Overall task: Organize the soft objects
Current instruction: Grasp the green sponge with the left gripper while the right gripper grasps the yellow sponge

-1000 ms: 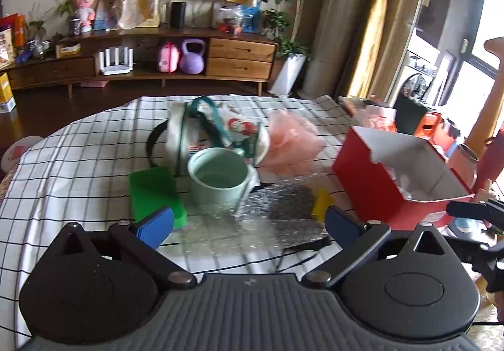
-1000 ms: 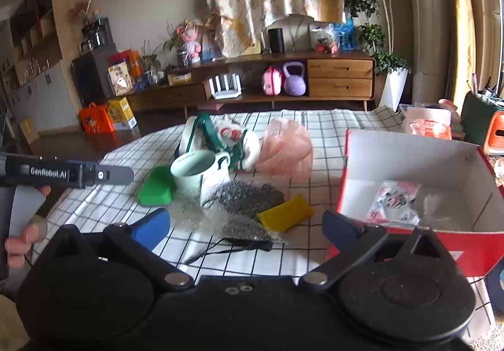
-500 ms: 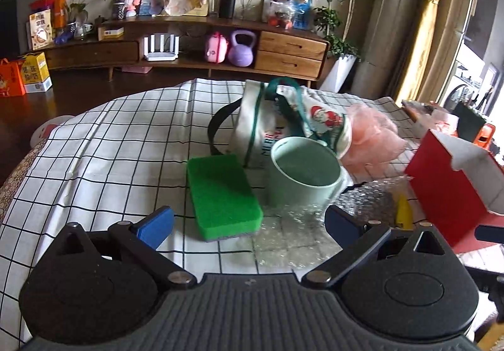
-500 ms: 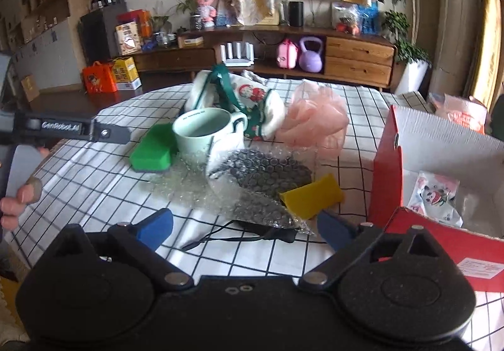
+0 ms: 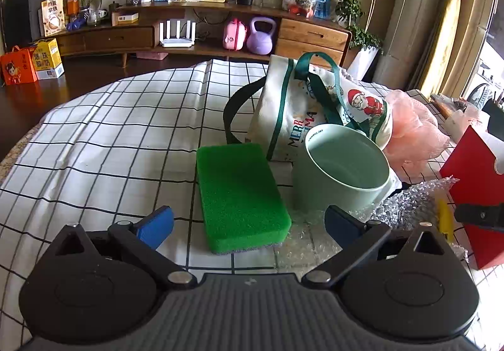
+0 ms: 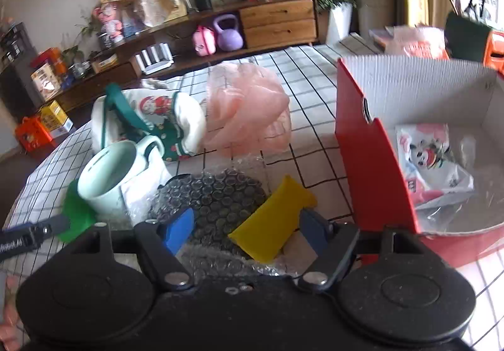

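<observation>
Right tongs [image 6: 244, 233] closing around yellow sponge [image 6: 273, 221] lying on bubble wrap [image 6: 217, 196], pads not yet pressing. Left tongs [image 5: 249, 223] apart, straddling green sponge [image 5: 239, 193] on bench [image 5: 94, 143]. Advice: grip sponge only, exclude wrap, then lift toward red box [image 6: 371, 162].

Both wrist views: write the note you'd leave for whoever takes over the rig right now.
Left claw: open, holds nothing, green sponge lies between its fingers.
Right claw: closing around the yellow sponge, pads not yet pressing it.
On the checked cloth: mug, Christmas bag, pink mesh puff, bubble wrap under the yellow sponge.
Red box: open at the right, one printed packet inside.
Done: that packet is boxed.
Left: both sponges, puff, bag and wrap are still outside the box.
</observation>
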